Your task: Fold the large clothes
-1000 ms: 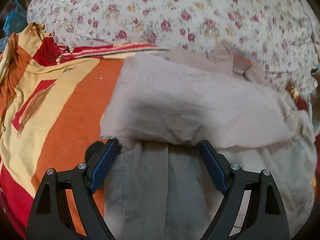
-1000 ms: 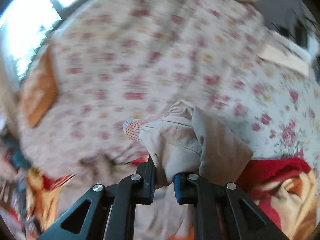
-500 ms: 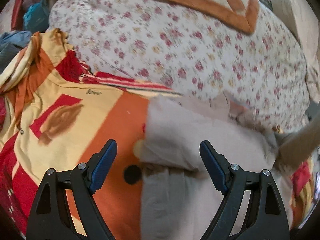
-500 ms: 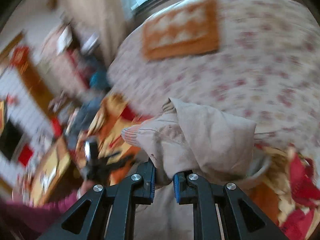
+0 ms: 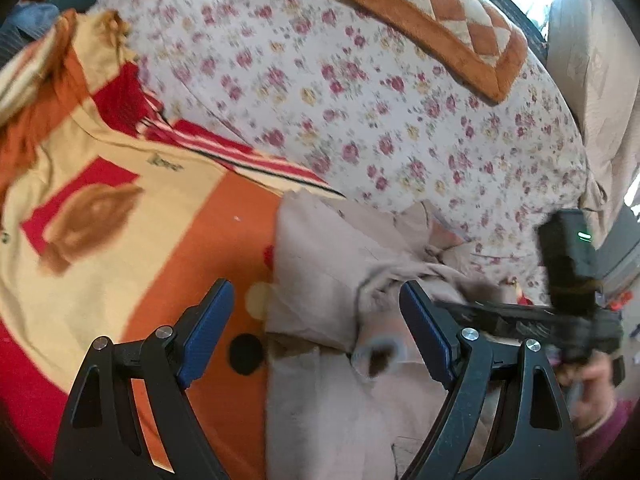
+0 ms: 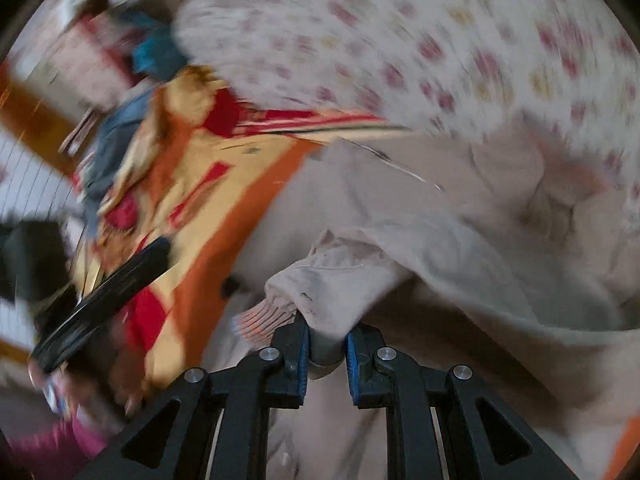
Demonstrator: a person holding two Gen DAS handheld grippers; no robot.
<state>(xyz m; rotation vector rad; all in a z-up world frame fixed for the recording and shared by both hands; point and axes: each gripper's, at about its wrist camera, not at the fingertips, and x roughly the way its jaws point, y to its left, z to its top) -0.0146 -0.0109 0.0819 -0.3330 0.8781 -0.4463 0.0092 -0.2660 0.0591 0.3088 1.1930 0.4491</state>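
on the bed, a fold is under way: the right gripper (image 6: 327, 350) carries a bunched cuff end of a pale beige garment (image 5: 320, 264) in over the rest of the cloth. its jaws stand narrow with fabric between the blue pads (image 6: 301, 354) and have just been easing apart, which reads as the start of a release, though the cloth is not yet let go. the left gripper (image 5: 316, 320) hovers wide apart and empty above the near part of the same garment, holding nothing.

the garment lies on the orange, yellow and red blanket (image 5: 120, 216), its far edge touching the flowered quilt (image 5: 360, 92) beyond it. a checked orange cushion (image 5: 428, 20) sits well apart on the far side of that quilt. the garment's long axis appears to run from the near edge of the blanket away toward the quilt, with a creased, rumpled end pointing at the quilt; blur hides just which end is collar or hem.

the next move seems to call for laying the carried end flat on the body, freeing it, then pressing the wrinkled far portion smooth before another fold.
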